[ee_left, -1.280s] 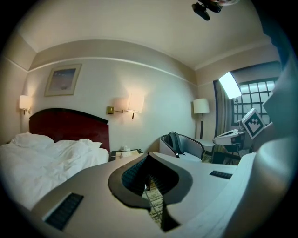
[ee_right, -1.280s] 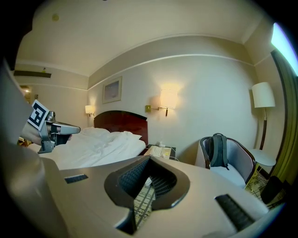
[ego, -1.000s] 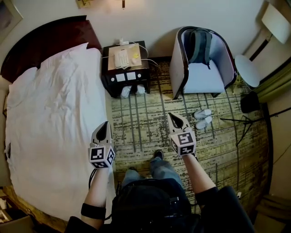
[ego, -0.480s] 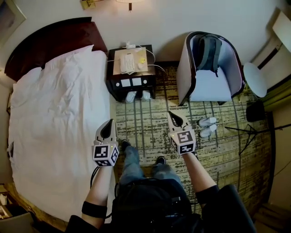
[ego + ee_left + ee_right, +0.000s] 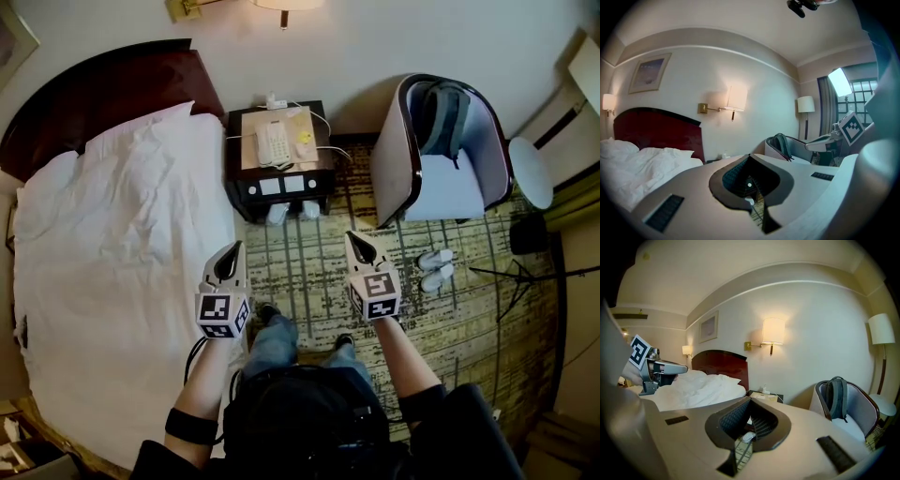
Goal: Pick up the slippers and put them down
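The left tool (image 5: 232,253) and right tool (image 5: 356,242) stay closed and empty; both have advanced toward the nightstand (image 5: 279,150). Slippers (image 5: 435,258) lie on the carpet, right of the right tool; pickup is nearing.

white pair (image 5: 277,214) under nightstand (image 5: 242,192) too small to id, bed (image 5: 112,281) cut at edge

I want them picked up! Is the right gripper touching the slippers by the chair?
Apart: head view shows bare carpet between right gripper and slippers.
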{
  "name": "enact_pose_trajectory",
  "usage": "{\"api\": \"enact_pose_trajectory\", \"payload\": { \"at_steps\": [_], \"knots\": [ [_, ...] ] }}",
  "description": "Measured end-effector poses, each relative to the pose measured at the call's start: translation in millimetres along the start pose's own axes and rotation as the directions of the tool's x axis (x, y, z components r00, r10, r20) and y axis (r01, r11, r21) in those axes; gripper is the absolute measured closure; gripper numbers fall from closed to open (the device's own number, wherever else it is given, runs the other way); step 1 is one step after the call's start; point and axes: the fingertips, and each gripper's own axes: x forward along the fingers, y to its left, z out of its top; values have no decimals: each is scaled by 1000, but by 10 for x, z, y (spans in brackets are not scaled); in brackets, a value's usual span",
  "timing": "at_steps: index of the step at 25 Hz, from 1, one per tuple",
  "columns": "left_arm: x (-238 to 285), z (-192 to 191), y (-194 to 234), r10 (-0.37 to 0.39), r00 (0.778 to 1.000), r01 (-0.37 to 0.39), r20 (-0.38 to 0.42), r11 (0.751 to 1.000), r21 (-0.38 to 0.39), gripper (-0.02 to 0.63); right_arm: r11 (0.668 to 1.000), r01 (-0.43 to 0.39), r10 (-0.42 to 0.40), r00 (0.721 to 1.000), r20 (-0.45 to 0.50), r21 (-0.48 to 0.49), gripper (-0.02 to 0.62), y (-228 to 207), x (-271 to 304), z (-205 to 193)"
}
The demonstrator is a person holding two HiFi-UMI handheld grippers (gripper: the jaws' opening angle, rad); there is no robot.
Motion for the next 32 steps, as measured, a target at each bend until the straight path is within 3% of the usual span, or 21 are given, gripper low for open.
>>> {"api": "enact_pose_trajectory", "payload": {
  "at_steps": [9, 19, 25, 32],
  "knots": [
    [544, -50, 534, -78, 996, 79, -31, 997, 27, 606, 998, 54, -53, 999, -11, 20, 586, -12, 783, 152],
    [1006, -410, 406, -6, 997, 7, -75, 1000, 16, 606, 999, -34, 36, 998, -42, 39, 568, -371, 1397, -196],
    [1615, -1126, 279, -16, 997, 17, -71, 1000, 10, 606, 997, -30, 35, 996, -81, 68, 558, -584, 1997, -1098],
    [2442, -2310, 130, -63, 995, 68, -80, 997, 49, 606, 978, -33, 63, 989, -137, 206, 449, -645, 2789, -2600]
  ]
}}
